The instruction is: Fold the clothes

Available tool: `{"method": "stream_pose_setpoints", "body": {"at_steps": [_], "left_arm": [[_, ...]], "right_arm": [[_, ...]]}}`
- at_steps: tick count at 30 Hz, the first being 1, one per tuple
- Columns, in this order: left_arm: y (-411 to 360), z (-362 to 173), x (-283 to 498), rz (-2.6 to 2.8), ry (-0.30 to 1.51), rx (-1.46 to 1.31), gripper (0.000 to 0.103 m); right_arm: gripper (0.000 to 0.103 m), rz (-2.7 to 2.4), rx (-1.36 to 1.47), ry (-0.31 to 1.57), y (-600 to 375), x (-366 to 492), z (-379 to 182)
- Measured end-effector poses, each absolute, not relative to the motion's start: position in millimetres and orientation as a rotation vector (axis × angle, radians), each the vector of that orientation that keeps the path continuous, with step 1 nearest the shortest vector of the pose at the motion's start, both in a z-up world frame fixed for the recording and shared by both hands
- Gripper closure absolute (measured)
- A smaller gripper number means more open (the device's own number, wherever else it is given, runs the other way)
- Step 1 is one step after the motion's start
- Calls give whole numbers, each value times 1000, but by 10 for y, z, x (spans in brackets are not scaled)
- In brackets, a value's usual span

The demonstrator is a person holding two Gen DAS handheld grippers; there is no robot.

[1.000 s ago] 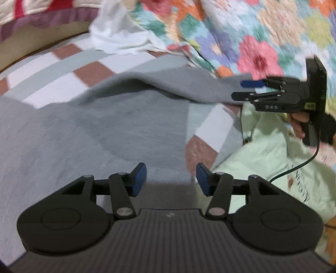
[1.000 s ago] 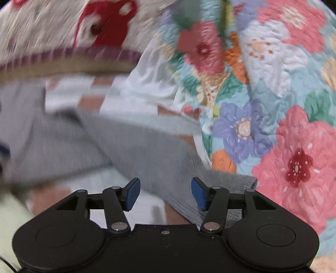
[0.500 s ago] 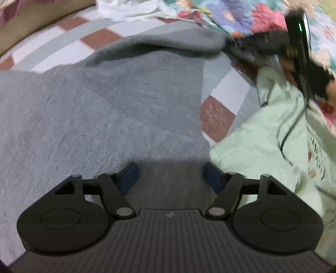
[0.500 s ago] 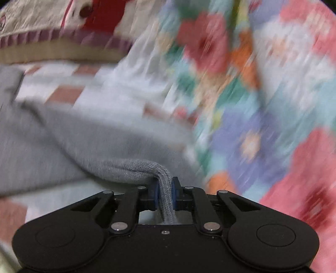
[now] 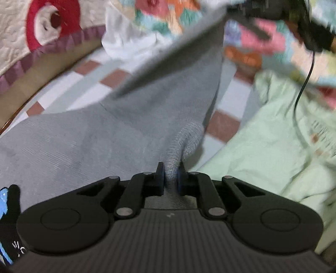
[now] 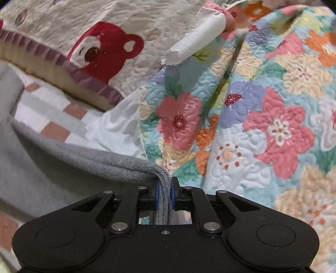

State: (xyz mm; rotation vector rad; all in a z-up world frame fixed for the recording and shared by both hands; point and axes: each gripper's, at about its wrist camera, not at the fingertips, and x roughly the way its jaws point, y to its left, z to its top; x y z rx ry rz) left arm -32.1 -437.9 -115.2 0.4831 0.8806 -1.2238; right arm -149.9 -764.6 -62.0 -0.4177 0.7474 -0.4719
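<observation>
Left wrist view: left claw (image 5: 169,178) clamped on a ribbed edge of the grey garment (image 5: 100,134) at lower centre. The cloth runs from there to the upper right of the frame, where the blurred right claw (image 5: 247,12) holds it raised; the rest lies at left on the checked bed sheet (image 5: 224,126). Pale green garment (image 5: 262,147) at right.

Right wrist view: right claw (image 6: 164,196) clamped on the garment's ribbed edge; cloth trails to lower left. Floral quilt (image 6: 262,126) fills the right. The held edge spans claw to claw; both grip equally.
</observation>
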Motion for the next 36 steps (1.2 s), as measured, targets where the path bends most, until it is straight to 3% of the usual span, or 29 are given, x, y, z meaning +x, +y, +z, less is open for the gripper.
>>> {"method": "stream_pose_setpoints", "body": {"at_steps": [6, 7, 9, 10, 12, 16, 21, 26, 31, 36], "left_arm": [[-4083, -915, -120, -1371, 1028, 317, 92], [-4110, -1007, -103, -1341, 1053, 307, 88], [-4166, -1183, -71, -1271, 1093, 307, 69], [-4146, -1225, -46, -1235, 1102, 296, 66], [-4017, -1223, 24, -1178, 1115, 237, 65], [-3142, -844, 266, -1019, 1049, 87, 49], [-1667, -590, 477, -541, 1027, 132, 44], [-258, -357, 441, -243, 1017, 36, 41], [359, -676, 308, -176, 1131, -74, 37], [942, -1023, 174, -115, 1250, -185, 37]], "right_arm": [[91, -516, -287, 929, -7917, -1551, -563], [89, -544, -236, 958, -8031, -1508, -652], [77, -617, -135, 1003, -8265, -1390, -890], [72, -637, -79, 1039, -8338, -1335, -1019], [72, -623, 6, 1055, -8235, -1247, -1140], [49, -452, -126, 892, -7410, -1099, -962], [49, -70, 4, 747, -6368, -756, -645], [49, 339, 79, 733, -5064, -343, -515], [49, 664, 146, 822, -3804, 15, -610], [49, 869, 1, 910, -2683, 176, -704]]}}
